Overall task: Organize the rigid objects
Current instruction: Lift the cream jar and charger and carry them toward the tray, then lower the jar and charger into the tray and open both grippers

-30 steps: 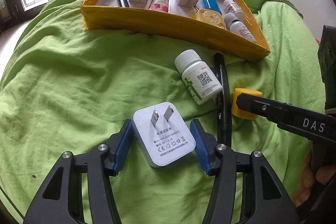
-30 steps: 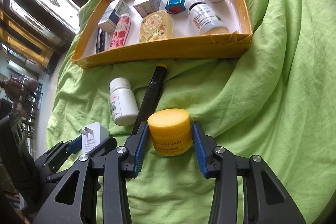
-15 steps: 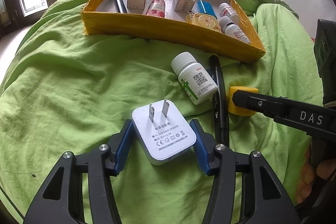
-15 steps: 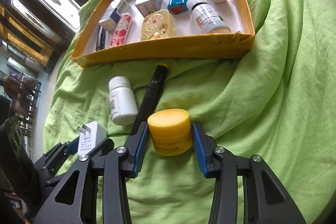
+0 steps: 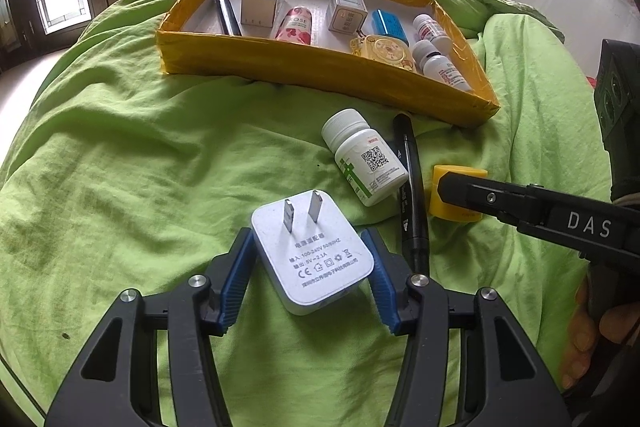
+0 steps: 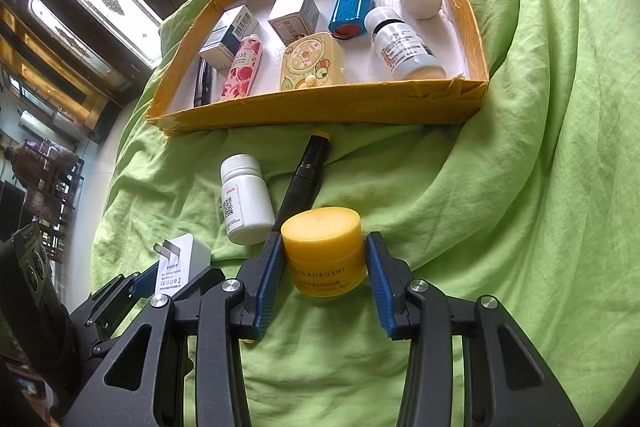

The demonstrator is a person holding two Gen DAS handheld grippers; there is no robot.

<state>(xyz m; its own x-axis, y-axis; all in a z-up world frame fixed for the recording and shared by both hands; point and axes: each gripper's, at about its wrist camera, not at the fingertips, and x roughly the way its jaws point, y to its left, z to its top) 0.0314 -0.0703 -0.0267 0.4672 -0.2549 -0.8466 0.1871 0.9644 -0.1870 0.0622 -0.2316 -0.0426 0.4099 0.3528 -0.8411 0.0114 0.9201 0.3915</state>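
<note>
Left claw (image 5: 310, 267): its blue pads flank a white charger (image 5: 314, 253). The pad on one side looks to touch the charger's edge, while a thin gap shows on the other, so I cannot tell whether it has a true grip.
Right claw (image 6: 326, 267): its pads flank a yellow jar (image 6: 324, 251). One pad sits against the jar's side and the other stands just clear of it, so a firm hold cannot be told.
Charger: on the green sheet (image 5: 140, 167), well in front of the yellow box (image 5: 320, 71), prongs up and pointing toward the box.
Yellow jar: upright on the sheet in front of the box, off to the side of the charger, just beside the black pen (image 6: 306, 179).
White bottle (image 5: 362, 163): lying on its side between the charger and the box, cap toward the box, touching or almost touching the pen.
Black pen: lying on the sheet with its far tip near the box's front wall.
Yellow box: at the far side of the sheet, holding a rose tube (image 6: 242, 69), two small cartons, a blue battery (image 6: 350, 11), a yellow tin (image 6: 312, 61), two white bottles and a dark pen.
</note>
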